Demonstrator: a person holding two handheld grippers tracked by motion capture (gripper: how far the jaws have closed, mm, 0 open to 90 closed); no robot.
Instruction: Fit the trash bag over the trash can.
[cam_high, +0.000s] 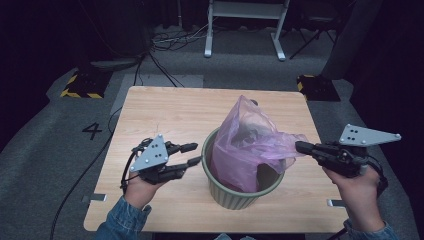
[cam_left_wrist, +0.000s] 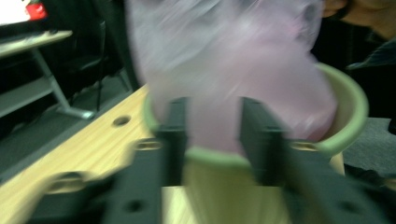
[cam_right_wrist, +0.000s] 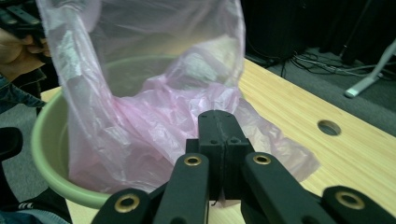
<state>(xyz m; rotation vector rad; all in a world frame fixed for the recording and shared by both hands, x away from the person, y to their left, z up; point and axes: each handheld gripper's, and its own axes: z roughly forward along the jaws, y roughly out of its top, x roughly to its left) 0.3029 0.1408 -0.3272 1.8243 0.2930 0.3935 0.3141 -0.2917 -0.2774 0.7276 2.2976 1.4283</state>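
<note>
Standing on a wooden table (cam_high: 165, 107) over grey carpet (cam_high: 45, 145), the bin (cam_high: 235, 195) holds a pink bag (cam_high: 245, 145) pinched by the right gripper (cam_high: 300, 147); left gripper (cam_high: 192, 154) gapes.

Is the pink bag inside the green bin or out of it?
Partly in. The pink bag's bottom sits inside the green bin, its top sticks up above the rim, and the right claw pinches one edge.

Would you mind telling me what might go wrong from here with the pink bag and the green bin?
1. The right gripper alone pinches the pink bag, stretched over the rim of the green bin; pulling further could tear the thin plastic or tip the bin.
2. The left gripper stands open at the near rim, pressing on nothing, so the bag's loose side may slump inside.
</note>
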